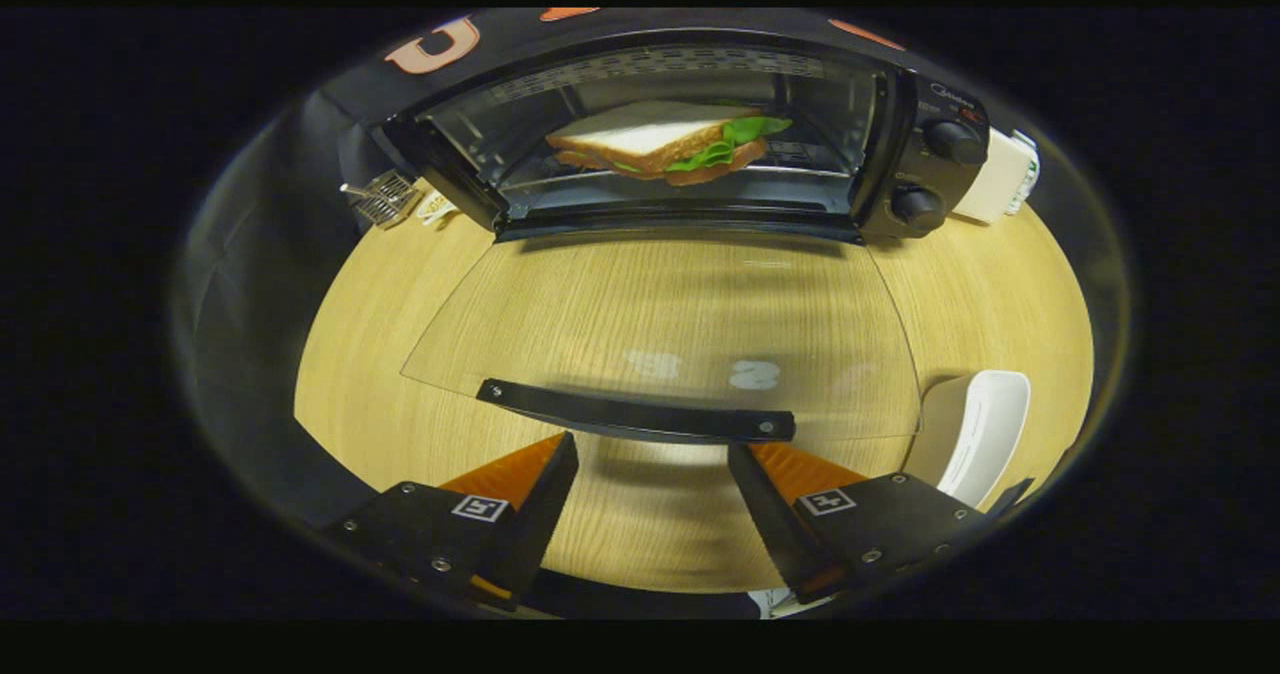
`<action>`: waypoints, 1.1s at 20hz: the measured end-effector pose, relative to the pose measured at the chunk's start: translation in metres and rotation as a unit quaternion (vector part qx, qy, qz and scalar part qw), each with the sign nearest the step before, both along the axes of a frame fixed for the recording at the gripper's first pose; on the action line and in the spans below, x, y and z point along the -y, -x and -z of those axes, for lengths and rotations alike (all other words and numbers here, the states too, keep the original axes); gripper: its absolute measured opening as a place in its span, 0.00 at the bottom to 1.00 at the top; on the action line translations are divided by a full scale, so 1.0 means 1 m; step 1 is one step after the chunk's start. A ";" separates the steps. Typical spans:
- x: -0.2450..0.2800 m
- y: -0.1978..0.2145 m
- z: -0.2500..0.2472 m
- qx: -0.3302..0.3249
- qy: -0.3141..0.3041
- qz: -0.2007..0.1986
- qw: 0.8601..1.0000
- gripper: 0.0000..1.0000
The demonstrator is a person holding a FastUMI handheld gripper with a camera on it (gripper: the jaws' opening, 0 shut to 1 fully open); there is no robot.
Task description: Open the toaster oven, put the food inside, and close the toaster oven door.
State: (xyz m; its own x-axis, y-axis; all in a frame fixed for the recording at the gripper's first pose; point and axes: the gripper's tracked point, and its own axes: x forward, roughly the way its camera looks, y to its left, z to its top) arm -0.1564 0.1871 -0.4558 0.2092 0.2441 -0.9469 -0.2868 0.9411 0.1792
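Observation:
The black toaster oven (930, 144) stands at the far side of the wooden table. Its glass door (660, 314) lies folded down flat toward me, the dark handle bar (635, 412) along its near edge. A sandwich (665, 139) with white bread and green lettuce rests on the rack inside the oven. My gripper (652, 464) is open and holds nothing. Its fingertips sit just short of the handle, one on each side of the bar's middle.
A white dish (975, 429) stands on the table beside the right finger. A white box (1000, 179) sits right of the oven. A small metal rack piece (385, 197) and a packet lie left of it. The table's near edge runs under the fingers.

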 end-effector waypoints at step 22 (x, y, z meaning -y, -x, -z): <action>-0.028 -0.127 -0.099 0.144 -0.021 0.020 0.989 0.89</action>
